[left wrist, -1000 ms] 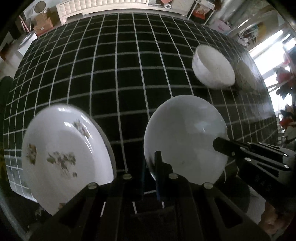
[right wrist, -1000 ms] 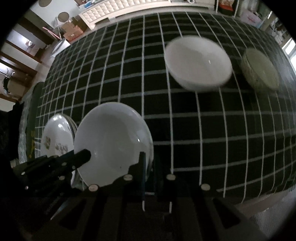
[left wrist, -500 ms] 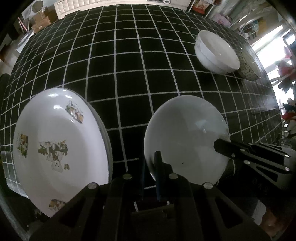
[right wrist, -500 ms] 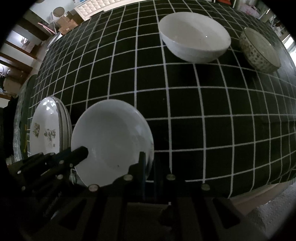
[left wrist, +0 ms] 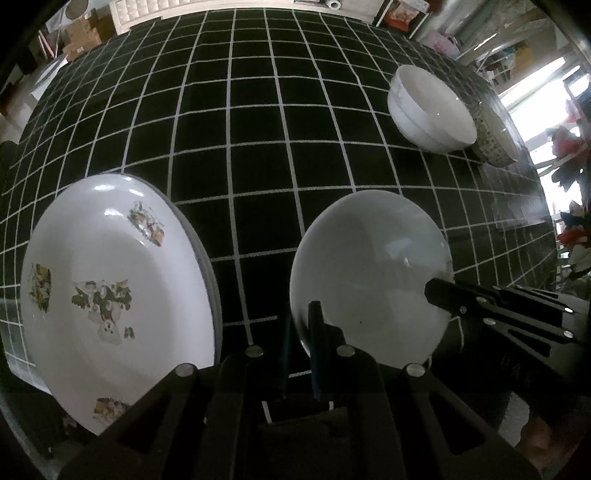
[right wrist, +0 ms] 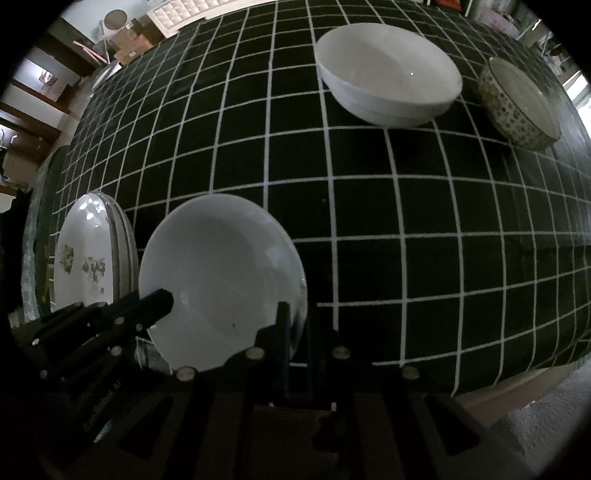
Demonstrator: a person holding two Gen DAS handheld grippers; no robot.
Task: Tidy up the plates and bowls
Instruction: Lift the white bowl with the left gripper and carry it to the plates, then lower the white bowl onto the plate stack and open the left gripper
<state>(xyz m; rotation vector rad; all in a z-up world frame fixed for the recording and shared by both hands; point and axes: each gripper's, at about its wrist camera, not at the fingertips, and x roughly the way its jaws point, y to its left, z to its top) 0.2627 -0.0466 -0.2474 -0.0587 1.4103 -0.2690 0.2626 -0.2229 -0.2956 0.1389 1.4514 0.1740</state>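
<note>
Behind the white bowl [left wrist: 432, 110], a patterned bowl [left wrist: 495, 144] half hidden.

Counter: covered by a black cloth [left wrist: 258, 129] with a white grid.
Far side: a white tufted bench [left wrist: 155, 7] and cardboard boxes [left wrist: 81, 35] (stacked on the floor).
Light: a bright window [left wrist: 546, 96] at right.
Floor: pale carpet [right wrist: 535, 424] below the counter's edge.
</note>
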